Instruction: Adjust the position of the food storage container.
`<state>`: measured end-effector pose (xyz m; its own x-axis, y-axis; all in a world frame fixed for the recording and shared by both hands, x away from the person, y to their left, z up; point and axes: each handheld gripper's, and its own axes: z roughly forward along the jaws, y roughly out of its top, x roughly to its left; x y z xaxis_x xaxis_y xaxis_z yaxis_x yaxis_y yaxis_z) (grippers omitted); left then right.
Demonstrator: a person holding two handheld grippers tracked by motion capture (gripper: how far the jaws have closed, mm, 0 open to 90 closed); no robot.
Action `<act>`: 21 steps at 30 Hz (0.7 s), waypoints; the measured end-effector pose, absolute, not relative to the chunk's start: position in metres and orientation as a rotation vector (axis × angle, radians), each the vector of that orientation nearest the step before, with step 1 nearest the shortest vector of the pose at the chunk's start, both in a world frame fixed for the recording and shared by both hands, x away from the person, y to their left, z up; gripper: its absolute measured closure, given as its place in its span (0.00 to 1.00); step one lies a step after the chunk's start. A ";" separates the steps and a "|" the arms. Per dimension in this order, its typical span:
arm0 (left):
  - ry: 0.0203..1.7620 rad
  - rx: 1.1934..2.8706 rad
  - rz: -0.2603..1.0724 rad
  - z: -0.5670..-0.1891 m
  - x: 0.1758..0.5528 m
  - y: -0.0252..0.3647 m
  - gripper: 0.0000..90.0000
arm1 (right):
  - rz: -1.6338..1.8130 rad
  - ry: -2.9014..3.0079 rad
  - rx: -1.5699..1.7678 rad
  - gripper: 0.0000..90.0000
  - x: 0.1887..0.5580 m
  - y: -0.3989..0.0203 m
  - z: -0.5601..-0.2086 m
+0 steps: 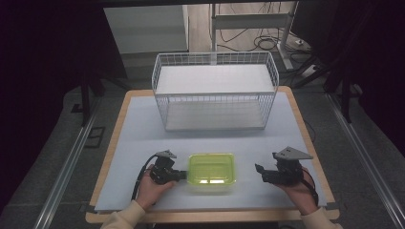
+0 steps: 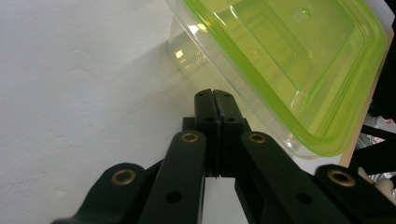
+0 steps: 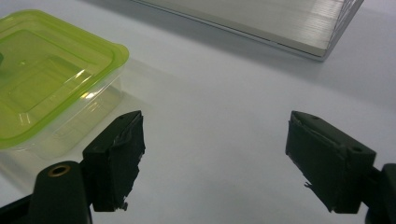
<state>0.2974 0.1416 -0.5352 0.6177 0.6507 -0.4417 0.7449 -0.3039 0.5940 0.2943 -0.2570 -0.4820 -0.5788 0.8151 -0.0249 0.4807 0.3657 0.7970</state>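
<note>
Plainly the container [image 1: 211, 168] is the thing in hand: a clear plastic box with a translucent yellow-green lid [image 2: 299, 60] pressed over its rim, lying flat on the tabletop [image 1: 143, 138] near the person's edge, between the two grippers and well in front of the white wire basket [image 1: 215, 90]; nothing can be seen inside it, so it probably weighs very little and would skid across the smooth surface at a light push; its walls look thin and springy rather than stiff, glossy enough to be slippery under hard pads, and a squeeze across the middle would likely bow them or pop the lid; the better hold seems to be the lid's overhanging lip at a short side or a corner, where the doubled rim is stiffest, or a two-sided press on opposite ends. The left gripper [image 1: 181, 175] sits just beside the box's left end; in the left gripper view its fingers [image 2: 206, 109] are pressed flat together with nothing between them, their tips close under the lid's edge, and whether they touch the wall cannot be told; clenched like this they can nudge but not pinch. The right gripper [image 1: 260, 172] rests apart from the box's right end, its fingers [image 3: 116, 158] spread wide and empty over bare tabletop, low enough to slide in toward that rim.
</note>
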 end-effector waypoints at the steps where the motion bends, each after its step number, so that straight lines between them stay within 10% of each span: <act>1: 1.091 2.032 -0.149 -0.535 0.297 0.143 1.00 | 1.083 2.214 1.126 0.22 0.294 -0.257 -0.482; 17: 1.131 1.847 -0.006 -0.502 0.285 0.202 0.98 | 1.184 2.221 1.143 0.22 0.298 -0.261 -0.482; 21: 1.146 1.776 0.052 -0.488 0.276 0.210 0.67 | 1.219 2.220 1.145 0.22 0.296 -0.263 -0.480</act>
<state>0.2764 0.2100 -0.4878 0.5534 0.7121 -0.4321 0.6696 -0.0718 0.7393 0.2960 -0.2629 -0.4800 -0.6067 0.7921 0.0670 0.4814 0.2990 0.8239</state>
